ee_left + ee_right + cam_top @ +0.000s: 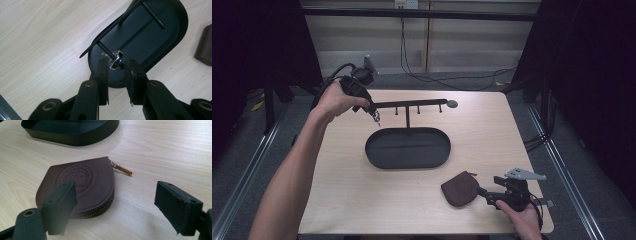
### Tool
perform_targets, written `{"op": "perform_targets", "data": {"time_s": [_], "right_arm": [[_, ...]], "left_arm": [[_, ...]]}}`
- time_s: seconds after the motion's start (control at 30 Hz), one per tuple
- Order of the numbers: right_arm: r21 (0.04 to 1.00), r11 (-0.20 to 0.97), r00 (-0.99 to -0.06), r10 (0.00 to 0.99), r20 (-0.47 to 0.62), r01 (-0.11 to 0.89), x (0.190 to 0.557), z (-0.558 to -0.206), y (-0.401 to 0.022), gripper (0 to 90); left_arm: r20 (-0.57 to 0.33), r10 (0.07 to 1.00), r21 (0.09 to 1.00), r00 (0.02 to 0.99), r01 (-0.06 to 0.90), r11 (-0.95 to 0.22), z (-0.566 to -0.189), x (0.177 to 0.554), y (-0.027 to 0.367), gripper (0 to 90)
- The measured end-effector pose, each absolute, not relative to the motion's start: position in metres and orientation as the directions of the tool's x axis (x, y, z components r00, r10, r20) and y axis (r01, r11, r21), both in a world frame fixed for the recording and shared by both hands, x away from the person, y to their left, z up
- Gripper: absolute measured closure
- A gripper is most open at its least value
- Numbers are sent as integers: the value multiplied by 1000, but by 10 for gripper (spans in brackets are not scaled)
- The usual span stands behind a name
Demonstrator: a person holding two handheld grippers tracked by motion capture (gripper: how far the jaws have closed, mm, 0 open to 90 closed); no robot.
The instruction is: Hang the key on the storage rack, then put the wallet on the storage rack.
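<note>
While ring (117,59) hangs on far-left peg (108,53), left gripper (117,65) jaws slightly spread around it: small, hard, slippery; pinch band edges. Right gripper (115,206) spread wide.

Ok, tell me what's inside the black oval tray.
The black oval tray holds nothing loose; the stand's post rises from its far edge. A ring hangs on a peg above it, between the left gripper jaws, which part the tray's floor from view.

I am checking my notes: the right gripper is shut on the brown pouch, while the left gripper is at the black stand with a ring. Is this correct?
Not quite. The right gripper is open: in the right gripper view its jaws stand wide apart and the brown pouch lies on the table. The left gripper is at the black stand with the ring.
</note>
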State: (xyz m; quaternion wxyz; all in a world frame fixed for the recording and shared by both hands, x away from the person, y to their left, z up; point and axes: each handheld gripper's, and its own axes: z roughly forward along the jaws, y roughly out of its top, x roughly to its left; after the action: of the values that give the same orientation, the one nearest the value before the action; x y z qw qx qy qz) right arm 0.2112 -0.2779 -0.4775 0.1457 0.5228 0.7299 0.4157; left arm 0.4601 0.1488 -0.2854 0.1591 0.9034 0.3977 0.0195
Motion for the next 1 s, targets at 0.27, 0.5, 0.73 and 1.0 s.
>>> {"op": "perform_targets", "data": {"time_s": [0.27,0.5,0.73,1.0], "right_arm": [[758,103,-409,884,227,644,213,-478,-279,172],[758,103,-407,885,225,644,212,-478,-278,172],[756,108,-412,883,225,645,212,-478,-278,175],[756,104,-410,882,230,647,212,-477,-279,173]], "left_arm": [[-95,737,362,670,713,-601,-289,446,167,643],[-118,770,415,627,736,-535,-293,432,184,434],[-118,769,467,628,719,-515,-302,415,201,345],[-132,774,530,619,704,-473,-320,395,218,220]]}}
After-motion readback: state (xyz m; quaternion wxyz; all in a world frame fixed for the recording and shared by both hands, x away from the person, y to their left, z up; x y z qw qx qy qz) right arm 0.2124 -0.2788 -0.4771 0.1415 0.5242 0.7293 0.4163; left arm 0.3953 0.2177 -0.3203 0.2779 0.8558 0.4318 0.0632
